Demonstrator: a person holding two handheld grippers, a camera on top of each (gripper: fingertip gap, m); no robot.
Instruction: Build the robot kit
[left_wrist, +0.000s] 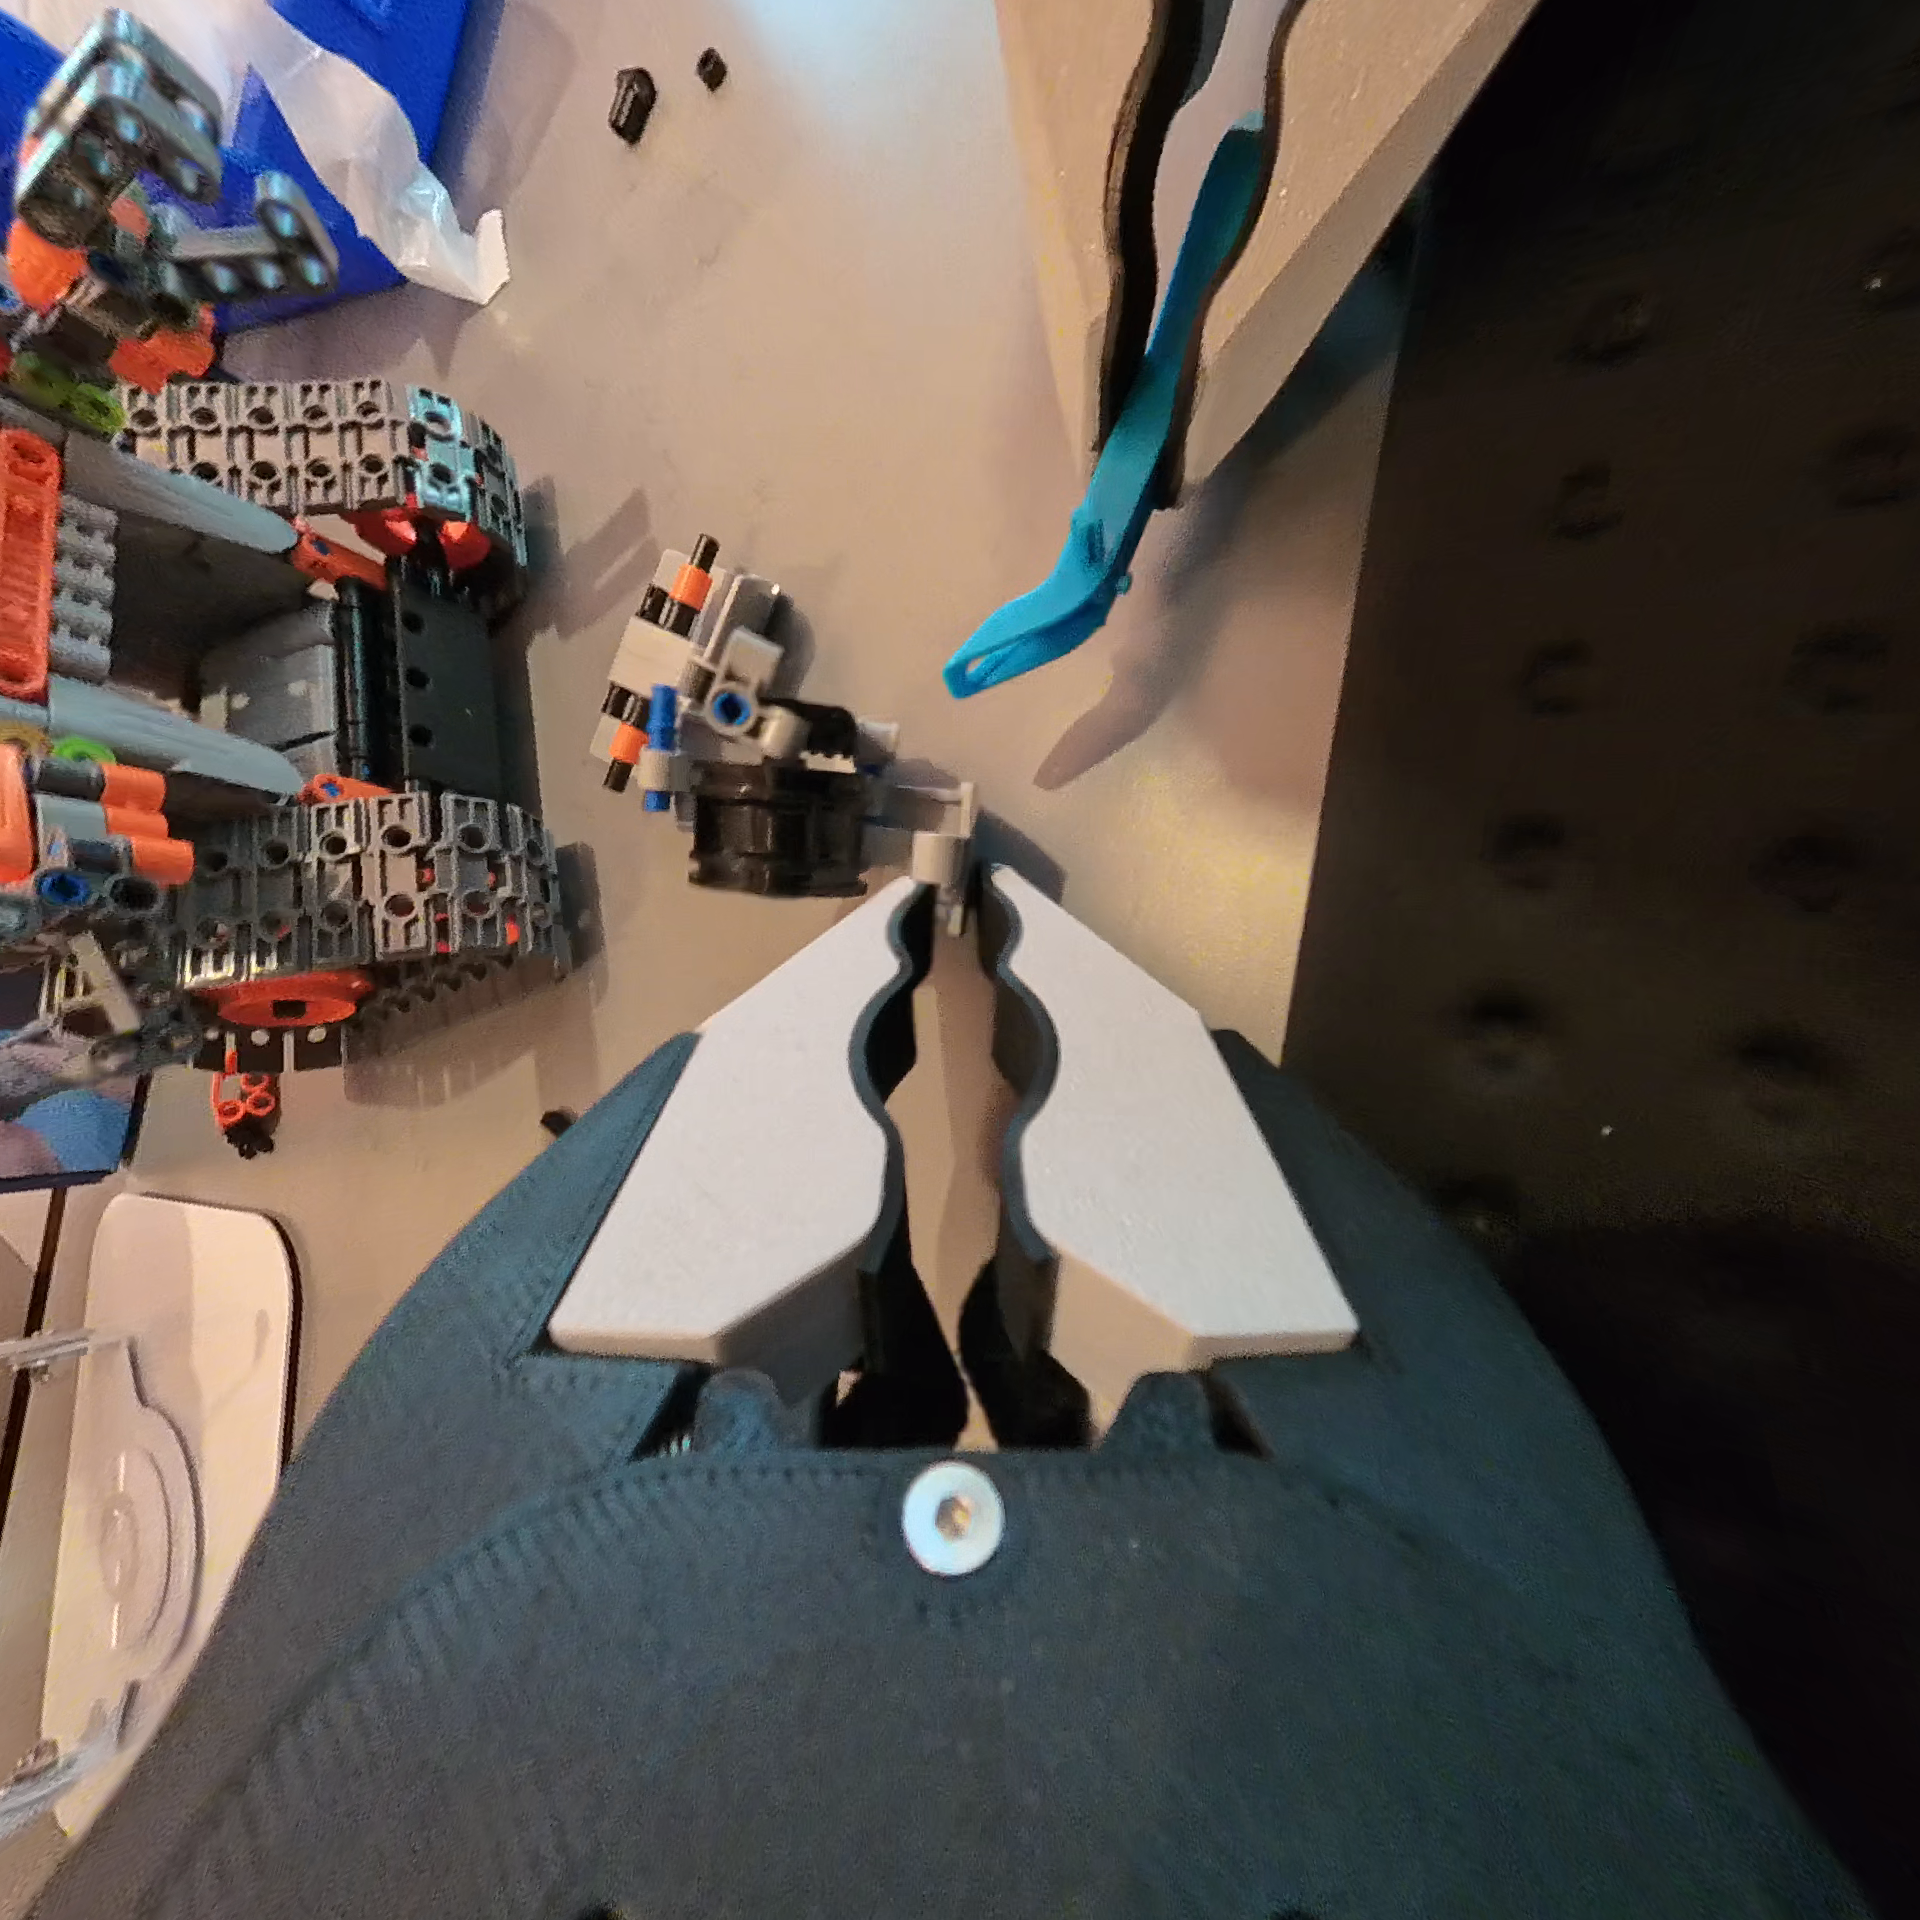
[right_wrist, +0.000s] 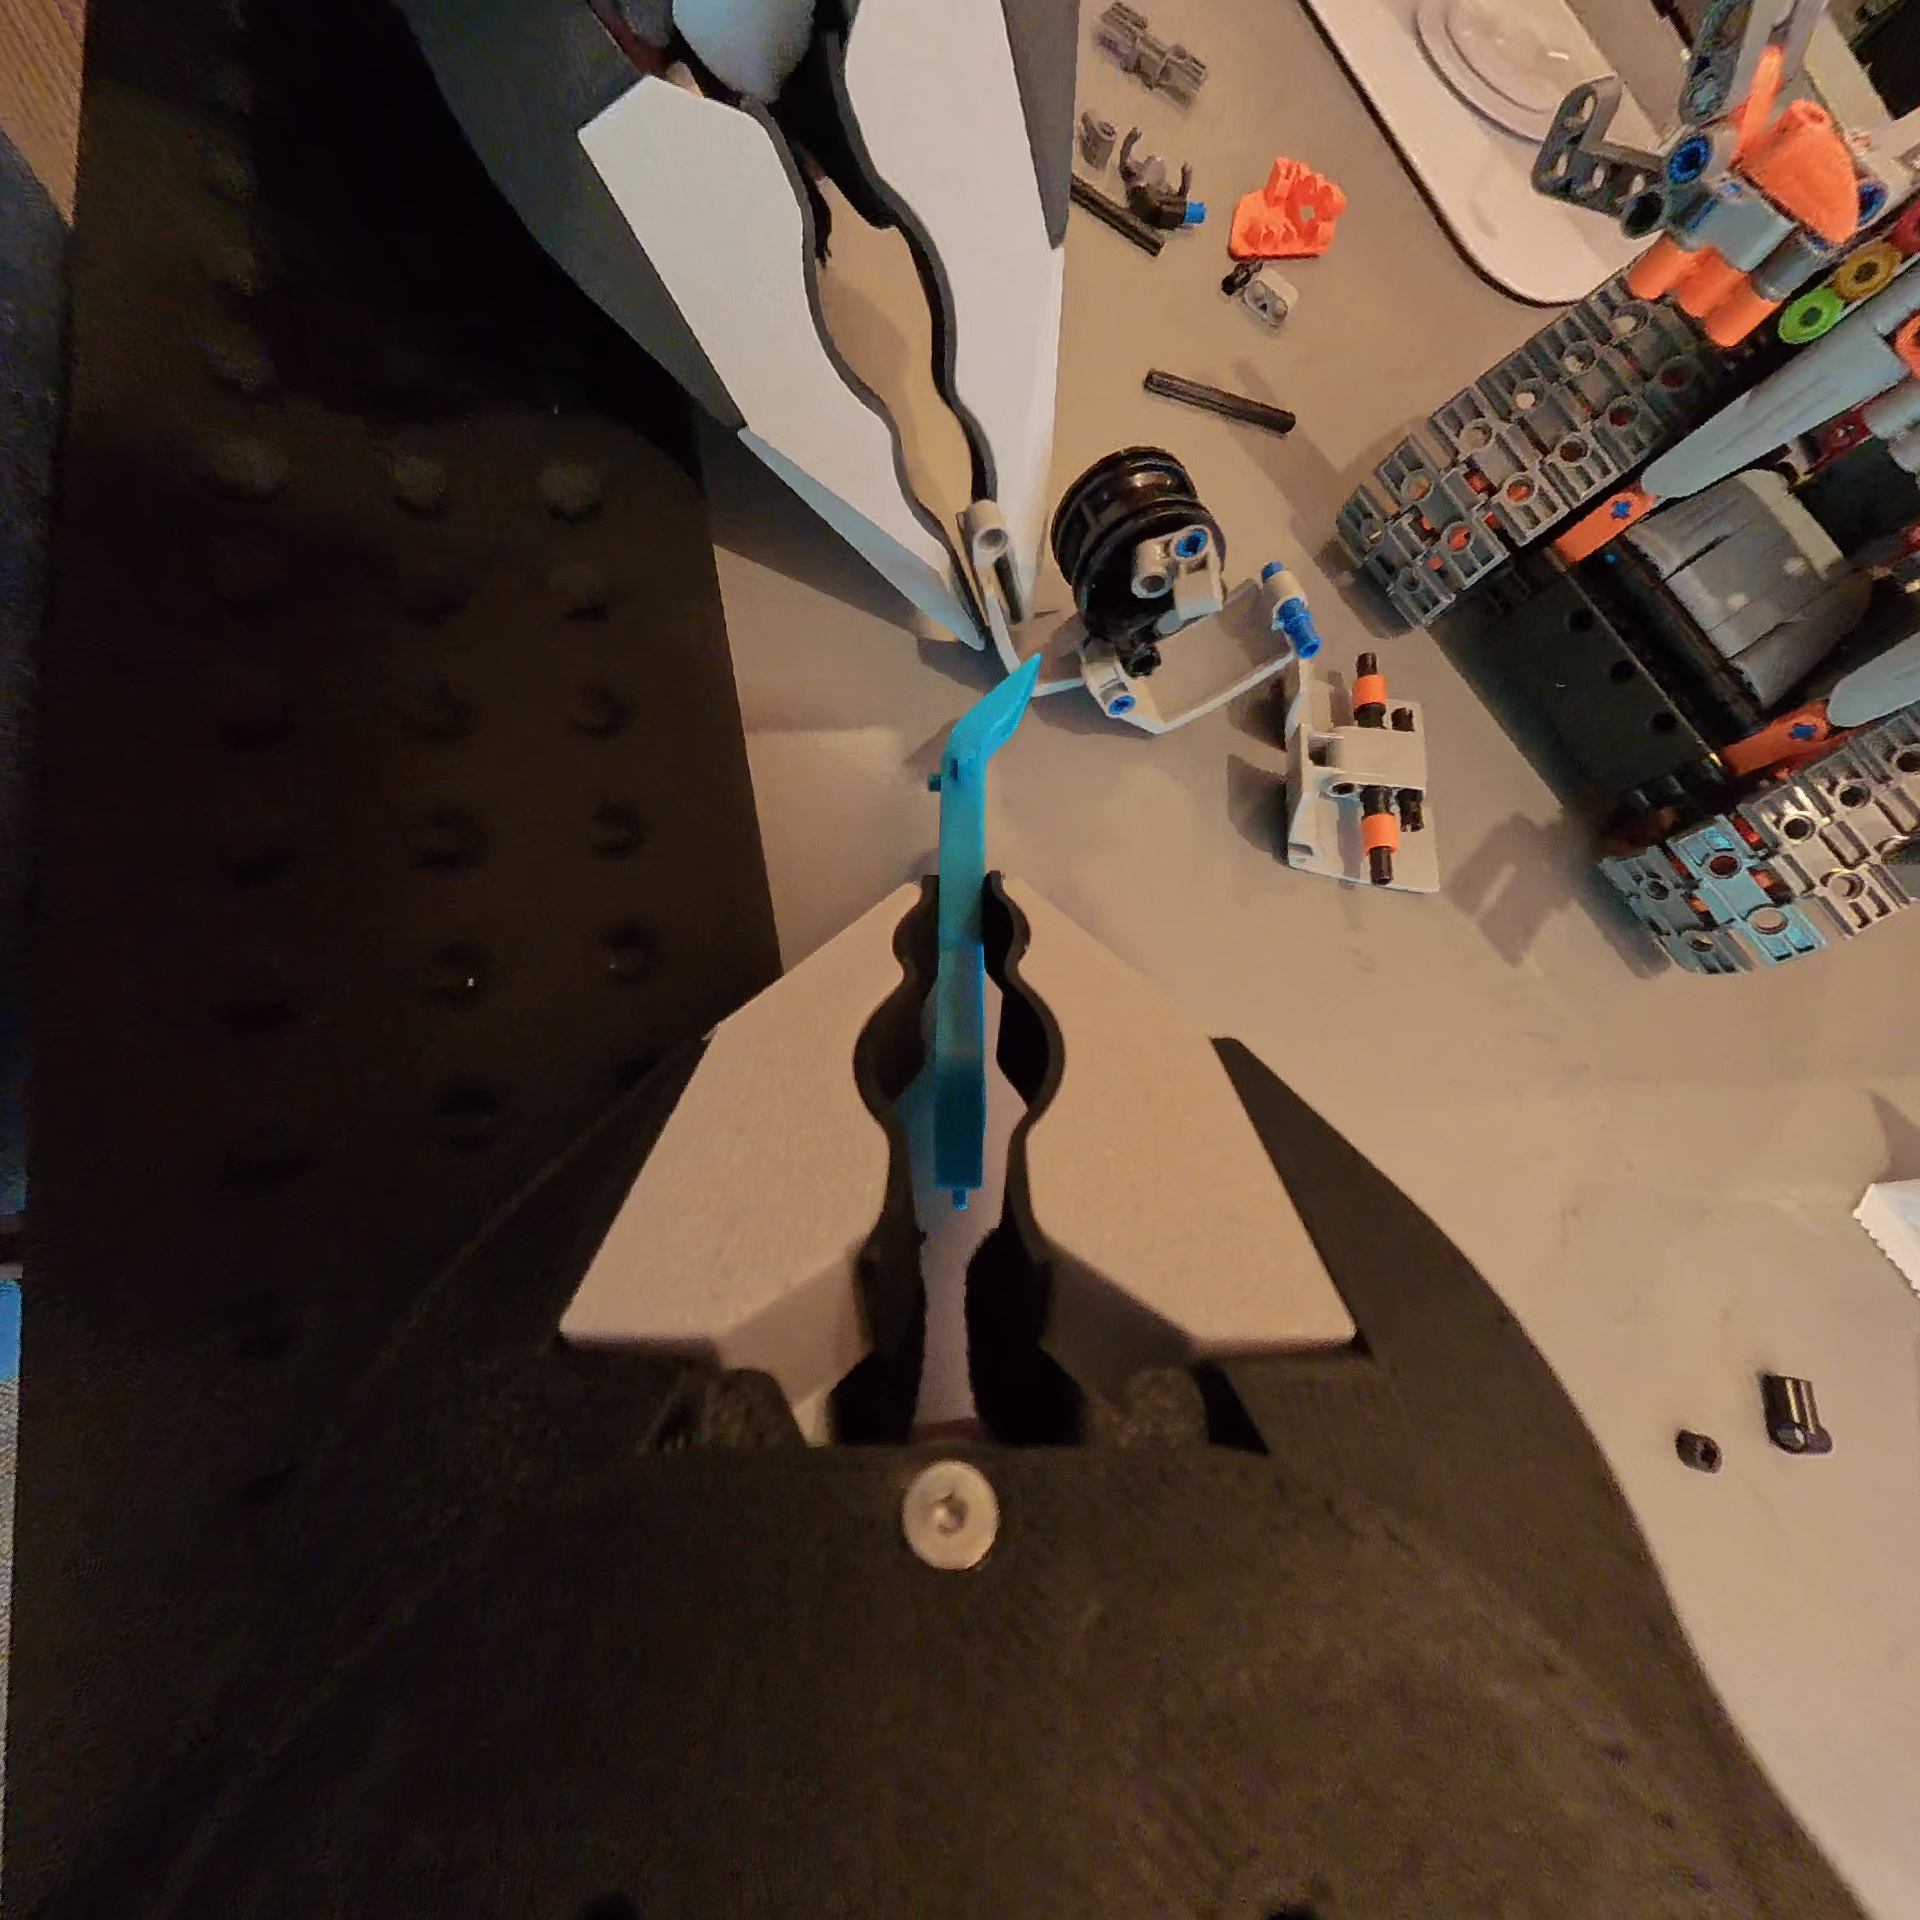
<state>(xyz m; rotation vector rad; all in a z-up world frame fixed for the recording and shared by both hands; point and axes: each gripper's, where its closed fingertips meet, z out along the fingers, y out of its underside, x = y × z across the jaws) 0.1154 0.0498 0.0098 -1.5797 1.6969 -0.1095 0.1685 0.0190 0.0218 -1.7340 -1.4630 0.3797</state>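
Left gripper (left_wrist: 954, 883) is clenched on a thin grey plastic connector arm (left_wrist: 943, 831) of the small grey-and-black brick sub-assembly (left_wrist: 748, 748) on the grey tabletop (left_wrist: 831, 364). Right gripper (right_wrist: 961, 883) clamps a slender translucent blue plastic blade (right_wrist: 961, 997) (tip just beside that sub-assembly), well apart from the tracked brick vehicle (right_wrist: 1683, 644).

A grey tabletop (left_wrist: 831, 364) fills most of both views under warm, dim light. Beside its edge lies a dark surface (right_wrist: 364, 727) with rows of round studs.

Tracked brick vehicle (right_wrist: 1714, 665), loose black axle (right_wrist: 1218, 400), orange piece (right_wrist: 1286, 213) on grey table (right_wrist: 1299, 1091).
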